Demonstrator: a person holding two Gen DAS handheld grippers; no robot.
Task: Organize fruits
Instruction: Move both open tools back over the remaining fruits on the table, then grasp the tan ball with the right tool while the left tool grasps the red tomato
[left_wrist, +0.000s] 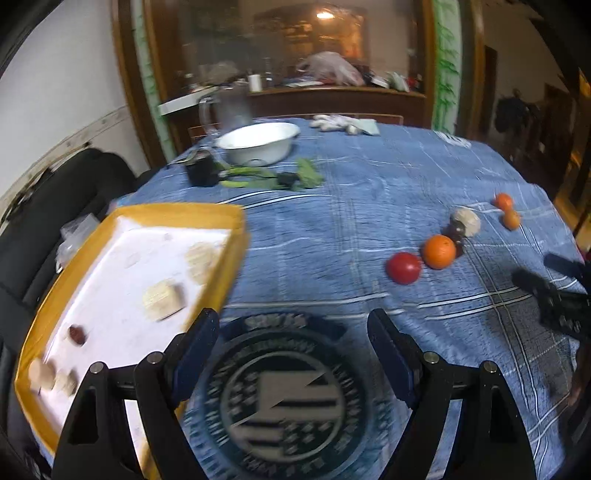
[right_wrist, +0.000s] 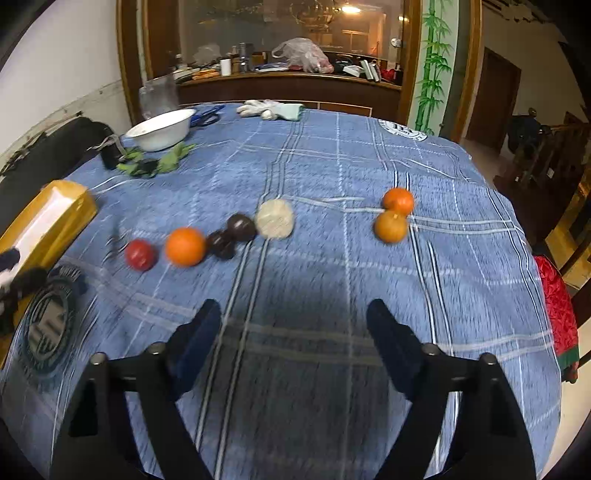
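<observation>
**Both grippers sitting wide open, fruit lined up past them on the blue cloth**

Taking the yellow tray (left_wrist: 225, 258) as the landmark. The left gripper (left_wrist: 293, 325) is hovering right beside the tray's near corner, jaws spread wide and gripping nothing, over a round printed logo (left_wrist: 284, 402) on the tablecloth (left_wrist: 369, 206). The right gripper (right_wrist: 293, 314) is hanging further from the tray, also fully open and empty, with bare cloth between its fingers.

The fruit is lying ahead of both grippers, touching neither. Counting outward from the tray: one red fruit (right_wrist: 140, 254), one big orange (right_wrist: 184, 246), two dark round fruits (right_wrist: 231, 234) touching each other, one pale round thing (right_wrist: 275, 218), then two small oranges (right_wrist: 394, 214) sitting together, farthest out.

Inside the tray there's one small red piece (left_wrist: 77, 334) and several pale blocks (left_wrist: 162, 299), too blurry to count.

Beyond the tray, one white bowl (left_wrist: 258, 142) is sitting near the table's far edge.
</observation>
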